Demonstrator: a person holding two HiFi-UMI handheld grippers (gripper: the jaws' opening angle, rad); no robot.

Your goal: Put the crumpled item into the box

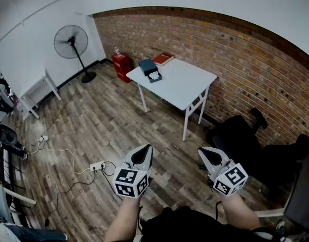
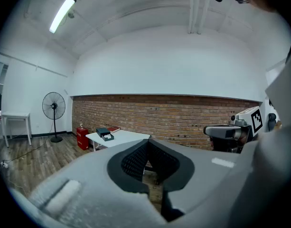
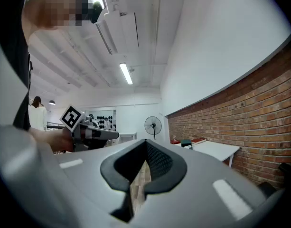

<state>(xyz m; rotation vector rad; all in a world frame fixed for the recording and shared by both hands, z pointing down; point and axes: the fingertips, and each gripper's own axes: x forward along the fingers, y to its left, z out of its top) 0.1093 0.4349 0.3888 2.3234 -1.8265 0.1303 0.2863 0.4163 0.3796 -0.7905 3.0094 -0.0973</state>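
Both grippers are closed and hold nothing: the left gripper [image 1: 145, 149] has its jaws pressed together with only floor behind them in the left gripper view, and the right gripper [image 1: 203, 152] looks the same in its own view. In the head view they are side by side and low, well apart from the table [image 1: 187, 87], which stands by the brick wall. The box [image 1: 149, 69] sits at the far left end of this table, near a red book [image 1: 163, 58]. From the left gripper it lies at about 12 o'clock, and from the right gripper at about 11 o'clock. Its long axis runs roughly from 11 to 5 o'clock. A white thing [image 1: 154, 75] shows at its near end, but it is too small to tell whether this is the crumpled item. I judge that the left gripper is the nearer one, and both must first go forward to the table.
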